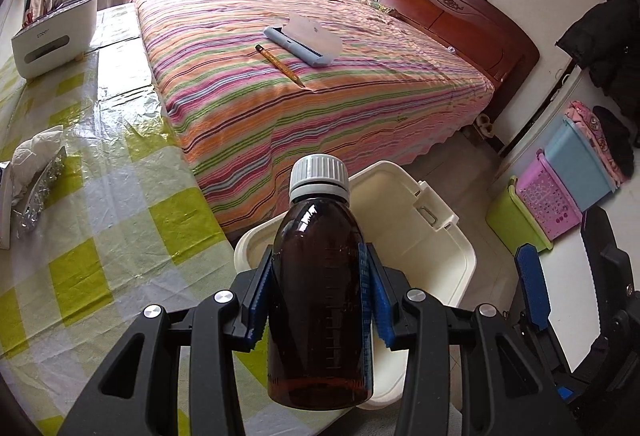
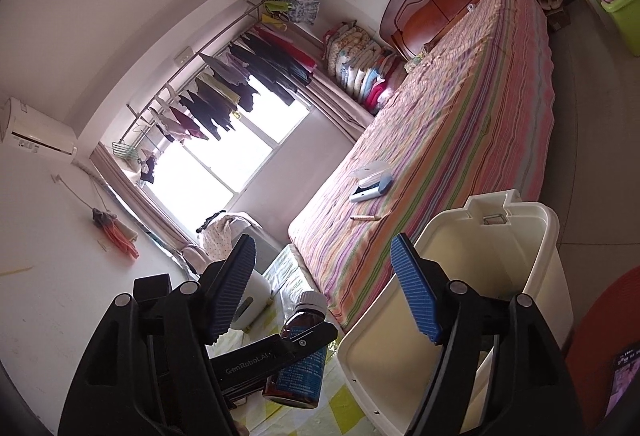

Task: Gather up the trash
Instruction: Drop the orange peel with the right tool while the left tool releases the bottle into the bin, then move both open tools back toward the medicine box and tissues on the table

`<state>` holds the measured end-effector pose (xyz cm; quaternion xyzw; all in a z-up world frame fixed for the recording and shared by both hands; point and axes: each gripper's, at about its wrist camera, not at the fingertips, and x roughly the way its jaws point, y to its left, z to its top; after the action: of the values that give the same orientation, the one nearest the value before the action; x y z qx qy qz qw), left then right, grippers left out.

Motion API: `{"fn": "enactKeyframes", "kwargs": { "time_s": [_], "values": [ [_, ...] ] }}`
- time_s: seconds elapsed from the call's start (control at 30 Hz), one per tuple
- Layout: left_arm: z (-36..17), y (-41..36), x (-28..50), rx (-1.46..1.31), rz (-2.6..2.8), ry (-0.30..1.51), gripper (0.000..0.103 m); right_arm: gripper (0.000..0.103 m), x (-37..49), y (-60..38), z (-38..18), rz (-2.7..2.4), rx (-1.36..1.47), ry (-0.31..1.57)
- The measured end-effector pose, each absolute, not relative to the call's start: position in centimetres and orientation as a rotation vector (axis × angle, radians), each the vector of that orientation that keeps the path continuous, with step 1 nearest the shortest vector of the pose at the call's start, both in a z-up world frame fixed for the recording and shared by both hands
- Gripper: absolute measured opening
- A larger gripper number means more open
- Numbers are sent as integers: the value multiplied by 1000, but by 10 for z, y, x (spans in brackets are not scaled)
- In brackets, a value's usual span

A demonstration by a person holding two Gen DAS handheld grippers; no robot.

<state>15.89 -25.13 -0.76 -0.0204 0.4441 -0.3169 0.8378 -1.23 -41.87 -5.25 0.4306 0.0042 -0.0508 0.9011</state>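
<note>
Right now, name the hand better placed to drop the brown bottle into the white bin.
Left. The left gripper already clamps the brown bottle just above the open white bin; the right gripper stands open and empty.

"genrobot.ai" on the left tool (image 2: 298, 346), bottle (image 2: 298, 364) label unreadable

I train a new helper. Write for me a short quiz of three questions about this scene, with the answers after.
1. True or false: the left tool holds the brown medicine bottle.
2. Which lies on the striped bed? A) pencil B) spoon C) cup
3. Fill in: the lid of the cream trash bin is ____.

Key:
1. True; the blue pads press on its sides.
2. A; the pencil lies beside a grey-blue device.
3. Open; the right tool, empty, is next to it.
</note>
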Motion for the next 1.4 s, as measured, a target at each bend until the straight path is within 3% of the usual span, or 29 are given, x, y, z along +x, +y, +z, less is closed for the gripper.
{"fn": "enactKeyframes", "kwargs": {
  "time_s": [0.13,0.17,0.3,0.37,0.97,1.23,1.4],
  "values": [
    [-8,-259,157,-64,-696,932,41,69,-16,-415,-51,-101,885,-6],
    [-8,-261,158,-63,-699,932,45,69,-17,-415,-51,-101,888,-9],
    [-2,-261,151,-59,-656,855,77,69,-18,-414,-51,-92,887,-16],
    [5,-257,149,-63,-639,812,84,69,-19,-412,-50,-89,878,-18],
    [22,-165,167,-173,-397,783,84,76,11,-363,-31,31,711,86],
    [25,-92,177,-198,-278,776,84,77,45,-323,-26,112,620,196],
    [22,-20,198,-358,-174,808,84,77,66,-294,-29,157,575,269]
  ]
}}
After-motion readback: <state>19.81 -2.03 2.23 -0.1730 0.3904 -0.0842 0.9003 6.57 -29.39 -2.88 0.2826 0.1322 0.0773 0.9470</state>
